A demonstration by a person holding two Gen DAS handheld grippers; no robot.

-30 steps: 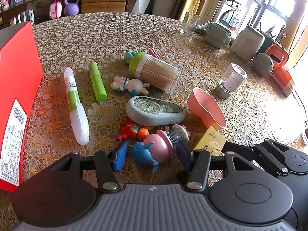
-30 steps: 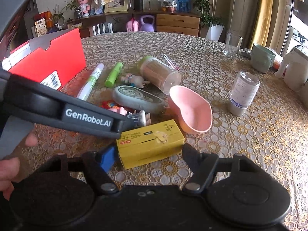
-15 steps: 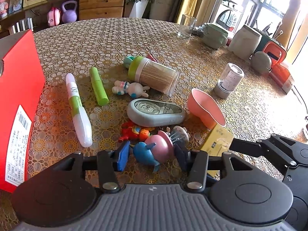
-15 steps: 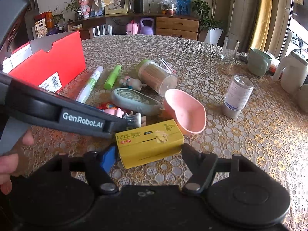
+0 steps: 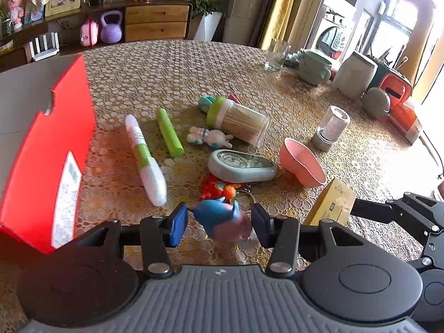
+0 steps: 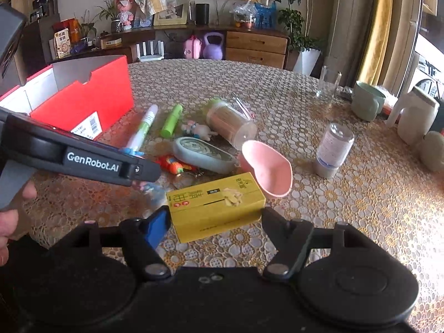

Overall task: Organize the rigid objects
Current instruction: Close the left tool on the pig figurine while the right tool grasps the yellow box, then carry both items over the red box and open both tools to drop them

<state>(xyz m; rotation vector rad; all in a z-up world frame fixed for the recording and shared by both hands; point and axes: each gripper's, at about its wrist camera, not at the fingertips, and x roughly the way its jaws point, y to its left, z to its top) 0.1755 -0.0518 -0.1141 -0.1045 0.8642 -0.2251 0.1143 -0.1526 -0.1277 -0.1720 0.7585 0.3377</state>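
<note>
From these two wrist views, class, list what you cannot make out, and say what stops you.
- Inside of the red box: its own wall hides it in both views.
- Blue and pink toy: blurred in the left wrist view; the left gripper has just been closing around it.
- Yellow box print: too small to read, right wrist view.

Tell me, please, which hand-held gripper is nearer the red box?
Left. The left hand-held gripper sits just beside the red box; the right hand-held gripper is farther away, beyond it.
</note>
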